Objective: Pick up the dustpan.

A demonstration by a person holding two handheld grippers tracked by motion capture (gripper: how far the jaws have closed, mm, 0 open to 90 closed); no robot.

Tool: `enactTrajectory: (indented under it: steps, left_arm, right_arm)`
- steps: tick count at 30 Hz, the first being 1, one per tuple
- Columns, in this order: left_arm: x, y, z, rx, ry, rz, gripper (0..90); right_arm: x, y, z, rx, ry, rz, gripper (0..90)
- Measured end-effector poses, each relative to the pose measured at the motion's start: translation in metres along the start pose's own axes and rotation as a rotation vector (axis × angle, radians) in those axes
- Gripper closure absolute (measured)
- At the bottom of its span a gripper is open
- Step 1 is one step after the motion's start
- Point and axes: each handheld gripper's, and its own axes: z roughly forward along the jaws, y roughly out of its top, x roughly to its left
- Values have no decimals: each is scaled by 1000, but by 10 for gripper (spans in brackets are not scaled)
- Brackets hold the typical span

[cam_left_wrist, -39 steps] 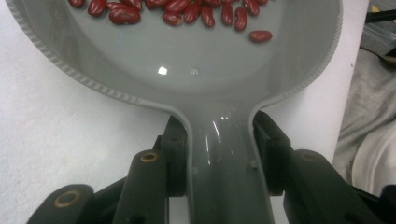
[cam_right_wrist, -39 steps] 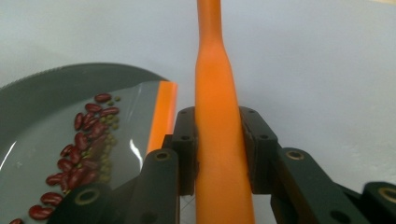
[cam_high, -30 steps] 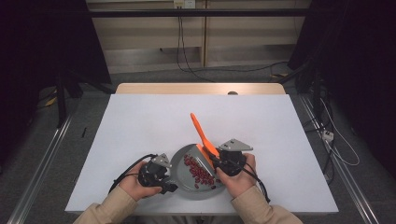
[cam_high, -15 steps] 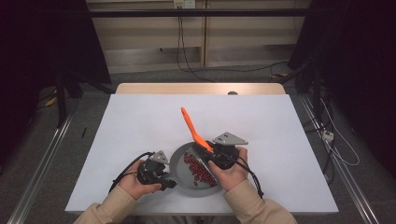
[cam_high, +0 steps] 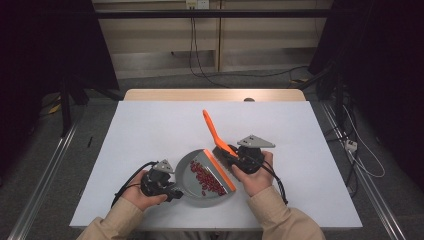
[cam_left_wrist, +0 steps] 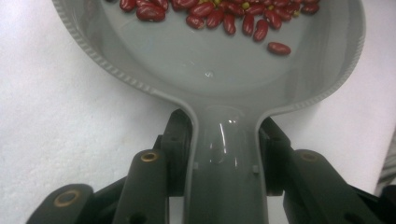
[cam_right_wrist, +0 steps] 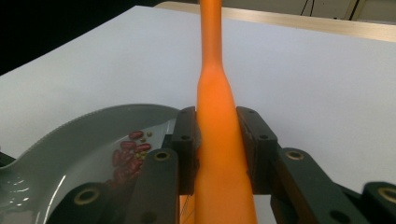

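Note:
A grey dustpan (cam_high: 192, 167) lies at the near middle of the white table, with red kidney beans (cam_high: 206, 179) heaped along its orange-lipped right edge. My left gripper (cam_high: 173, 192) is shut on the dustpan's handle (cam_left_wrist: 224, 158), its jaws clamping the handle from both sides (cam_left_wrist: 224, 140); beans (cam_left_wrist: 224, 16) lie across the pan's far part. My right gripper (cam_high: 231, 159) is shut on the orange brush handle (cam_high: 214, 129), which slants up and away to the left. The handle (cam_right_wrist: 215, 88) rises between the jaws (cam_right_wrist: 217, 135), with the pan (cam_right_wrist: 65, 140) and beans (cam_right_wrist: 128, 156) at lower left.
The white table sheet (cam_high: 150, 125) stretches bare on the left, right and far side of the pan. A wooden table edge (cam_high: 215, 95) runs along the back. Cables trail from both grippers toward the person's sleeves at the near edge.
My right gripper with the brush has drifted slightly away from the near edge, first left then back right, and the orange handle's slant has shifted. The left gripper and dustpan have stayed put.

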Motion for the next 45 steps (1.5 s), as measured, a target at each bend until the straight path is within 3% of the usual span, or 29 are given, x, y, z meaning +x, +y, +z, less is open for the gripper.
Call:
enactTrajectory:
  steps: [6, 10, 14, 17, 19, 21, 23, 24, 26, 27, 28, 29, 30, 31, 33, 34, 36, 38, 40, 42, 45]
  left_arm:
    - [1, 1, 0, 13, -7, 27, 617]
    - [1, 5, 3, 7, -17, 10, 629]
    - [1, 6, 4, 7, -17, 10, 630]
    - [3, 7, 3, 28, -20, 35, 629]
    - [3, 7, 3, 26, -22, 32, 629]
    - [1, 7, 4, 11, -22, 5, 628]
    - [1, 9, 5, 23, -19, 21, 630]
    - [2, 10, 4, 37, -19, 38, 631]
    - [0, 12, 8, 6, -17, 9, 632]
    - [0, 13, 9, 18, -14, 25, 633]
    - [-1, 14, 10, 2, -11, 3, 632]
    - [0, 16, 10, 20, -10, 29, 633]
    - [-2, 16, 11, 8, -4, 10, 633]
    - [-1, 16, 11, 18, -4, 24, 634]
    - [-2, 15, 11, 0, -4, 2, 634]
    - [-1, 15, 10, 15, -5, 27, 634]
    - [-2, 15, 11, 8, 2, 23, 635]
    - [-2, 15, 11, 7, 1, 21, 635]
    - [-2, 15, 11, 4, 0, 24, 635]
    - [-3, 14, 12, -15, 1, 7, 636]
    - [-3, 12, 11, -27, 5, 25, 637]
  right_arm:
    - [-8, 1, 1, 0, -41, -42, 710]
    - [-17, -5, 4, -17, -105, -94, 710]
    - [-18, -15, 8, -4, -93, -89, 706]
    - [-18, -8, 7, 67, -80, -101, 693]
    - [-19, -4, 8, 135, -67, -98, 668]
    - [-20, -2, 9, 183, -76, -111, 701]
    - [-18, -2, 8, 205, -63, -82, 708]
    - [-16, -3, 8, 203, -61, -87, 708]
    - [-9, -6, 8, 187, -43, -84, 707]
    - [-5, -7, 8, 184, -42, -96, 707]
    - [-2, -9, 8, 174, -37, -90, 707]
    - [0, -10, 8, 164, -24, -69, 707]
    - [2, -11, 8, 154, -32, -77, 708]
    - [3, -11, 9, 144, -32, -75, 707]
    - [3, -11, 9, 129, -34, -59, 708]
    - [2, -11, 9, 126, -26, -54, 708]
    - [2, -10, 7, 99, -19, -31, 710]
    - [5, -8, 6, 91, 9, -26, 710]
    - [8, -7, 6, 91, 6, -48, 709]
    - [6, -5, 5, 73, 29, -23, 709]
    - [1, -4, 2, 48, 61, 22, 709]
